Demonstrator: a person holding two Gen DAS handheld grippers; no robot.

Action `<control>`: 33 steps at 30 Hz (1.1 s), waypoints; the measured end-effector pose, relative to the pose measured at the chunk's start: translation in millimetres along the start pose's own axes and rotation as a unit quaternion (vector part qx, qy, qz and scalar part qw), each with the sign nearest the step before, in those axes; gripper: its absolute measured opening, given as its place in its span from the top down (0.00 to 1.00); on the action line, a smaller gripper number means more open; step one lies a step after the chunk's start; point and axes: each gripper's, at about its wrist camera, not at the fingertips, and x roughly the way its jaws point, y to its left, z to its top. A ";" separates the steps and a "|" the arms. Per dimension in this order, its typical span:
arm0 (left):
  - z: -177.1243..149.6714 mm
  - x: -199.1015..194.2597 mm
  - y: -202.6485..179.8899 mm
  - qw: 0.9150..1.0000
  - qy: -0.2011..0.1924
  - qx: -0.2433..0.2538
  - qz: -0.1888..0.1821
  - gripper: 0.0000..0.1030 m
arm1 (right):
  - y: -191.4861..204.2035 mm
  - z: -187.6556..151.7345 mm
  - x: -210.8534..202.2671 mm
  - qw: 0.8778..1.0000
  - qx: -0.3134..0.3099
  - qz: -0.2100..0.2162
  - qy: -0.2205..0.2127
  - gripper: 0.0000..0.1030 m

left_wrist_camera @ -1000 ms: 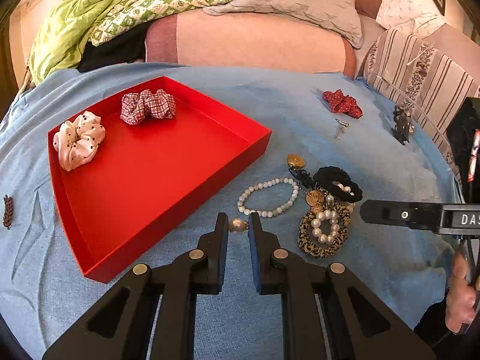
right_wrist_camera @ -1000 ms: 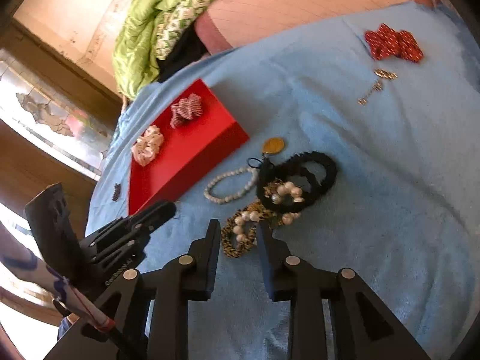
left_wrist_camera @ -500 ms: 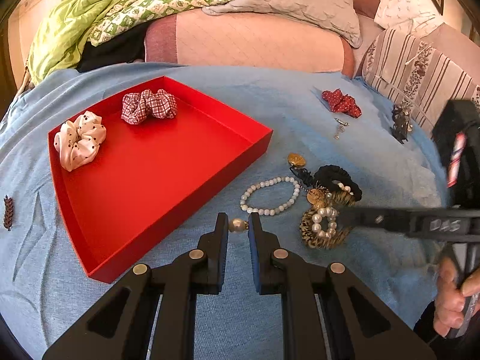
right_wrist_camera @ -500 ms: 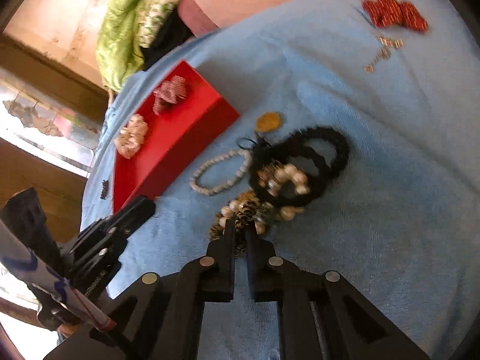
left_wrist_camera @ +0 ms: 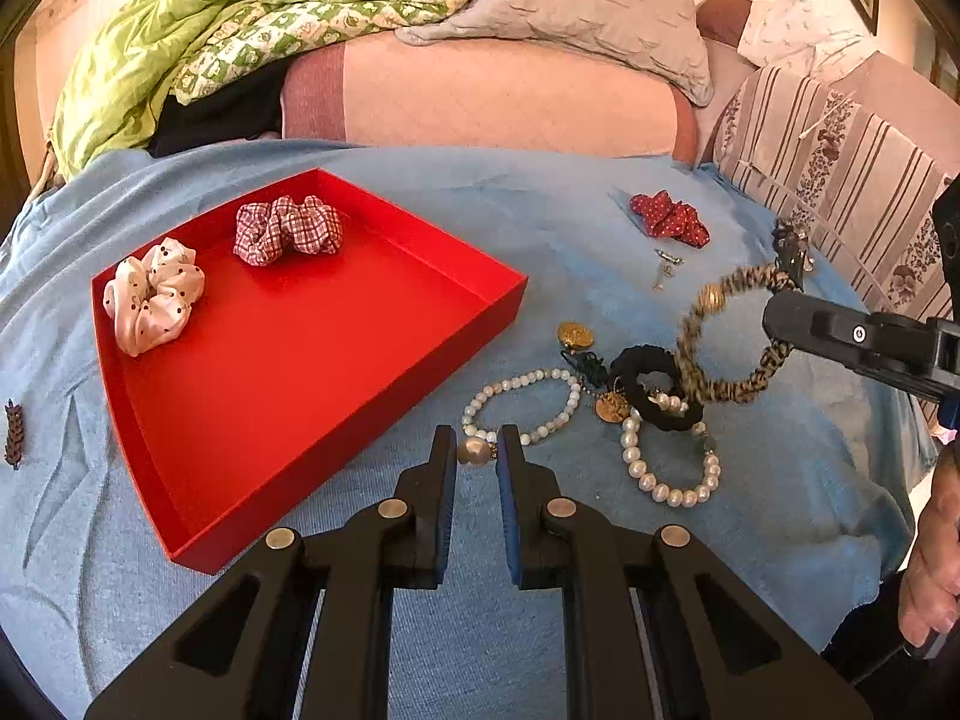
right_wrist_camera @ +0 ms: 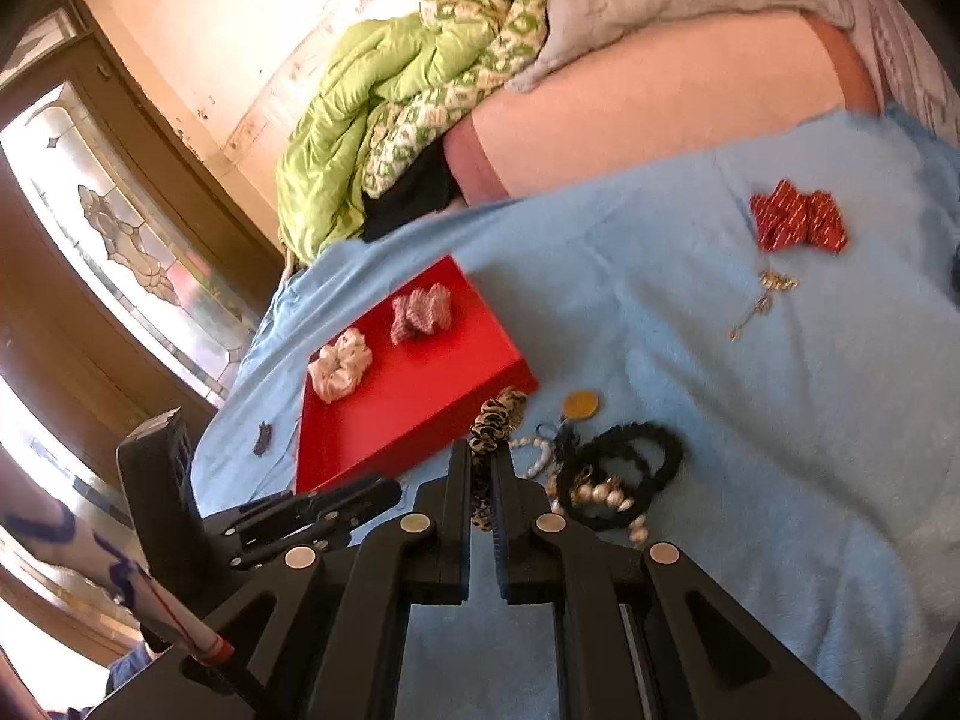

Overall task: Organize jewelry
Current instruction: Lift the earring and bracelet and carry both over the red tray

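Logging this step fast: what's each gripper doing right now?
Left gripper: open around the pearl bead, not clamped.
Right gripper: shut on the leopard-print fabric scrunchie, lifted.

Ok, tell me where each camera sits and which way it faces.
Left wrist: on the left gripper, low over the blue cloth, facing the red tray and sofa; a hand shows at right.
Right wrist: on the right gripper, tilted, facing the tray and the door; a forearm shows lower left.
Shared: tray, leopard scrunchie, and each other's gripper.
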 end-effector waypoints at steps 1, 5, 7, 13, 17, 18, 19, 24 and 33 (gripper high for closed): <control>0.1 0.0 0.0 1.000 0.000 0.000 0.000 0.87 | -1.1 -0.4 -0.1 1.000 0.001 0.001 0.002 0.94; 0.4 0.1 0.1 1.000 -0.001 0.000 -0.001 0.87 | -1.4 -1.3 0.1 1.000 0.001 -0.001 0.004 0.94; 1.3 -0.2 1.2 1.000 -0.002 -0.002 -0.001 0.87 | -0.8 -1.7 0.8 1.000 0.001 -0.002 0.004 0.94; 12.9 -5.0 7.3 1.000 -0.022 -0.013 0.007 0.87 | 3.8 -2.3 8.2 1.000 -0.004 0.000 0.009 0.94; 21.9 -7.5 16.0 0.999 -0.037 -0.021 0.023 0.87 | 10.5 -1.0 13.9 1.000 -0.012 -0.002 0.008 0.94; 24.7 -8.2 19.3 0.998 -0.041 -0.025 0.030 0.87 | 12.1 0.0 15.8 1.000 -0.014 -0.002 0.007 0.94; 26.9 -8.6 22.4 0.998 -0.044 -0.029 0.033 0.87 | 13.7 1.3 17.5 1.000 -0.017 -0.002 0.004 0.94; 43.5 -4.1 44.2 0.995 -0.061 -0.056 0.062 0.87 | 26.4 14.1 27.9 0.999 -0.032 -0.006 -0.011 0.94; 62.5 15.0 88.7 0.990 -0.053 -0.092 0.092 0.87 | 48.6 35.8 67.8 1.000 -0.022 0.020 -0.006 0.94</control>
